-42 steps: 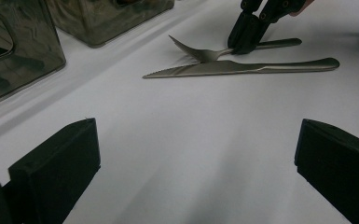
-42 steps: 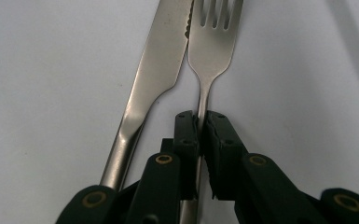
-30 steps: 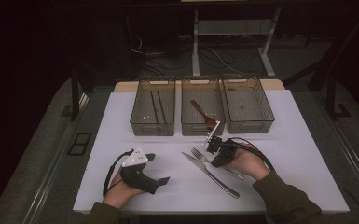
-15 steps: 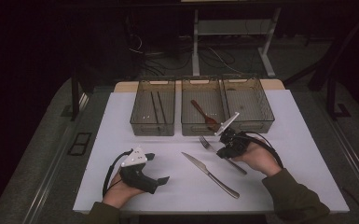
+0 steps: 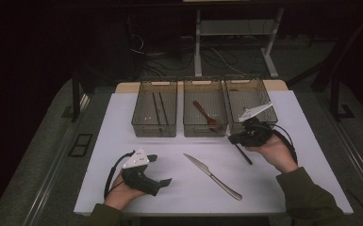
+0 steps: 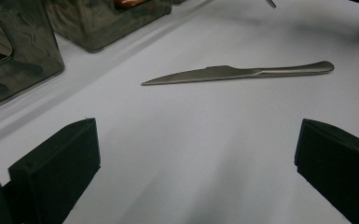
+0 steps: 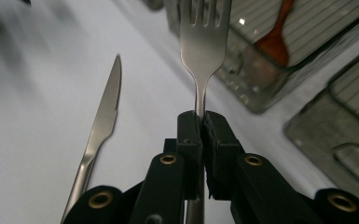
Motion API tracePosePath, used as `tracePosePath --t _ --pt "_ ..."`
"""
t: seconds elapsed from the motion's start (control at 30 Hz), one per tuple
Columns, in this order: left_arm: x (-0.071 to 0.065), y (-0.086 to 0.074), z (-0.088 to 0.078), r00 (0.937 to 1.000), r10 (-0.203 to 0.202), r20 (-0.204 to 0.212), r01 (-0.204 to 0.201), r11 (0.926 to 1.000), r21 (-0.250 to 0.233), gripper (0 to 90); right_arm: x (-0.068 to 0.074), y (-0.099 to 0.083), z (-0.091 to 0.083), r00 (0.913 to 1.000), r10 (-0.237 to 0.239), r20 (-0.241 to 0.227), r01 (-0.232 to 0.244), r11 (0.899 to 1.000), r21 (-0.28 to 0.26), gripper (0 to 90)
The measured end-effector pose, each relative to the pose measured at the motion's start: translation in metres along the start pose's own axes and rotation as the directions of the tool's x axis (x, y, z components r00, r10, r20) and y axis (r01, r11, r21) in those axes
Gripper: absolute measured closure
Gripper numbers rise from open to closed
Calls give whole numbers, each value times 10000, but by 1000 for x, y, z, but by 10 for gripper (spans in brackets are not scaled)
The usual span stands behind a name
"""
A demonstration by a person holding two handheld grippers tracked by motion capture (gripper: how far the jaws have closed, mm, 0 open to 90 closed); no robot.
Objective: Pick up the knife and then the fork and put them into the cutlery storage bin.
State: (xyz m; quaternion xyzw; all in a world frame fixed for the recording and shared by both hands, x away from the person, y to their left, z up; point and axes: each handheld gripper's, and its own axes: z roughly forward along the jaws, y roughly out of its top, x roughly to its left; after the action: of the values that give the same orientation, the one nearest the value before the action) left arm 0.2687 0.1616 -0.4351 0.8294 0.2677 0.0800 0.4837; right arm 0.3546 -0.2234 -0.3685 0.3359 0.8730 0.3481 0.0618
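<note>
The work in hand looks like sorting cutlery into bins, and by my reading it is a little past halfway. The right gripper (image 7: pixel 200 122) has its two black jaws pressed together on the neck of a silver metal fork (image 7: pixel 204 42), which it holds lifted off the white tabletop (image 5: pixel 122 122), tines pointing away from the hand; in the high view this gripper (image 5: pixel 238 138) hangs just in front of the rightmost of the smoky translucent plastic bins (image 5: pixel 251 101), with the fork's handle (image 5: pixel 243 154) trailing back toward the person. That bin appears empty, so it is probably the fork's destination, though I cannot be certain. Already put away, as things lie: a pair of dark chopsticks (image 5: pixel 159 109) in the left bin (image 5: pixel 154 107) and a reddish-brown wooden spoon (image 5: pixel 205 115) in the middle bin (image 5: pixel 205 106). Left to do: drop the fork in, then deal with the silver metal table knife (image 5: pixel 212 175), which lies flat on the table between the two hands, untouched. The left gripper (image 5: pixel 162 181) rests near the table's near edge, its jaws spread wide around nothing, facing the knife (image 6: pixel 238 73). The count: three bins, one fork, one knife, one spoon, two chopsticks, two grippers.
</note>
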Motion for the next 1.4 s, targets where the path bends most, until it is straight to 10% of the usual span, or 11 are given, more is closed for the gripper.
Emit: tracePosePath --t 0.57,1.4 --pt "2 0 1 10000 -21 59 22 9999 -101 0 -34 -1 -51 9911 719 1122 -334 9491 -3131 843" --pt "2 0 4 9999 4 118 -2 9998 -184 0 -116 17 -52 9490 1731 2633 -550 9137 -4026 842"
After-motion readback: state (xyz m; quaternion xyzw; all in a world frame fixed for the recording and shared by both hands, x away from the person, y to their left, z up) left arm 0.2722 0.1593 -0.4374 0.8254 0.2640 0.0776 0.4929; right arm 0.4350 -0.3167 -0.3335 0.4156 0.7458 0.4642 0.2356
